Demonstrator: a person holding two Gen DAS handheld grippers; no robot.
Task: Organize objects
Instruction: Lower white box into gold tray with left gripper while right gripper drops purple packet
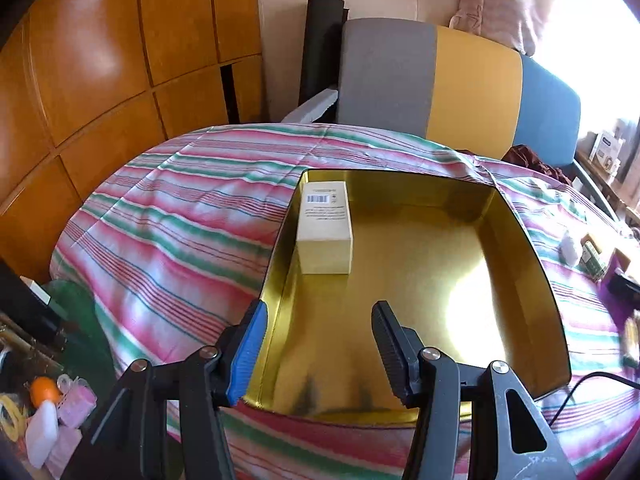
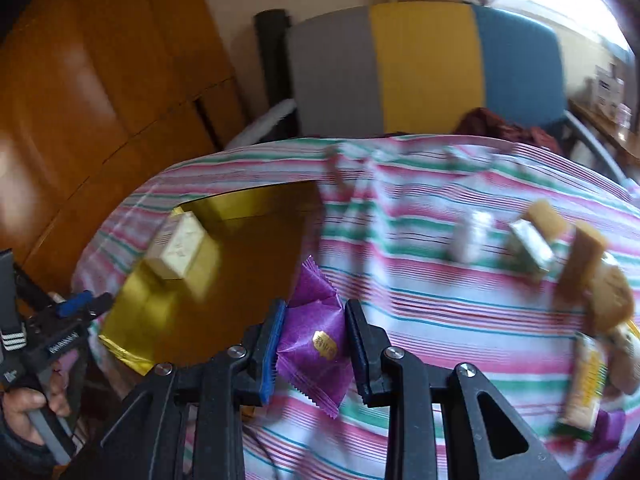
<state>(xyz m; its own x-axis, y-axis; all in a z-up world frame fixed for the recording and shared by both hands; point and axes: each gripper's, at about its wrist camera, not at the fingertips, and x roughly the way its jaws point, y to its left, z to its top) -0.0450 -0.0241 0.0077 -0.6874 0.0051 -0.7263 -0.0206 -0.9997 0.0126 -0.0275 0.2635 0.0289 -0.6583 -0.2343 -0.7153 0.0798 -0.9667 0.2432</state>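
A gold tin tray (image 1: 516, 216) lies on the striped cloth, with a cream box (image 1: 325, 227) in its far left corner. My left gripper (image 1: 318, 320) hovers open over the tray's near edge, nothing between its fingers. In the right wrist view my right gripper (image 2: 314, 332) is shut on a purple wrapped snack packet (image 2: 316, 344), held above the cloth just right of the tray (image 2: 256, 204). The cream box (image 2: 180, 250) shows there too, blurred. The left gripper (image 2: 80, 304) appears at the left edge, held by a hand (image 2: 28, 404).
Several wrapped snacks and small boxes (image 2: 532, 248) lie blurred on the cloth (image 1: 180, 220) to the right, with a yellow bar (image 2: 580, 388) nearest. A grey, yellow and blue chair back (image 1: 460, 88) stands behind the table. Wooden cabinets (image 1: 100, 60) fill the left. Clutter (image 1: 48, 412) sits below the table's left side.
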